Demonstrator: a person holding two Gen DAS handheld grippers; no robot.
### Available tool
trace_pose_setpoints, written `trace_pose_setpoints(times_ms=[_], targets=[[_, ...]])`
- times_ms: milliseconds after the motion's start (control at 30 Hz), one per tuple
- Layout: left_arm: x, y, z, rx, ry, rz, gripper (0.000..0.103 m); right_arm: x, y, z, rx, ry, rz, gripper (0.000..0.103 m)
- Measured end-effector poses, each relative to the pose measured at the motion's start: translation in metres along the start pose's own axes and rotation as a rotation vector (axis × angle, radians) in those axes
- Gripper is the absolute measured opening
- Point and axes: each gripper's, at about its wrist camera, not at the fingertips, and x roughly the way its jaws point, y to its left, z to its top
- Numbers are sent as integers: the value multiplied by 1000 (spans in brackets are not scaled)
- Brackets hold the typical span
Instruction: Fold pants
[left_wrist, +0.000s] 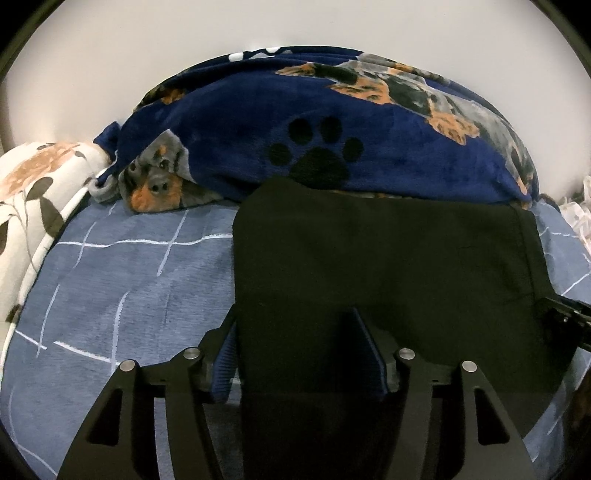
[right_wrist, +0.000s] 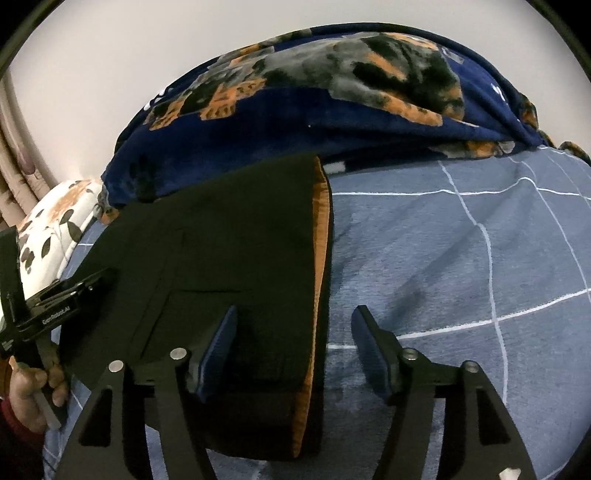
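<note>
Pants (left_wrist: 388, 258): black, folded flat on checked bedsheet (left_wrist: 129, 277), seemingly near finished; my left gripper (left_wrist: 295, 350) and right gripper (right_wrist: 291, 343) spread wide astride its edges, gripping nothing.

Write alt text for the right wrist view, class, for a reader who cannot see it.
The open right gripper straddles the right edge of black pants with an orange lining, lying on a blue checked bedsheet. The left gripper sits at the pants' left edge, and a navy dog-print blanket is heaped behind.
</note>
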Motion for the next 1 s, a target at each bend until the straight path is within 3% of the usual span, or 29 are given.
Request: trace_pose_setpoints(times_ms=[200, 333, 500, 633, 767, 1000], targets=[[0, -1, 0, 2, -1, 16, 64, 0, 1, 0, 5, -4, -22, 71], [-1, -2, 0, 4, -5, 37, 68, 1, 2, 0, 4, -5, -36, 86], [-3, -4, 0, 18, -19, 96, 79, -1, 5, 0, -8, -21, -67, 90], [-14, -7, -2, 32, -49, 139, 79, -11, 8, 0, 5, -19, -104, 90], [-47, -11, -11, 10, -95, 130, 81, -61, 24, -9, 15, -127, -94, 91], [-129, -27, -20, -43, -213, 67, 94, -135, 47, -41, 32, -202, -16, 95]])
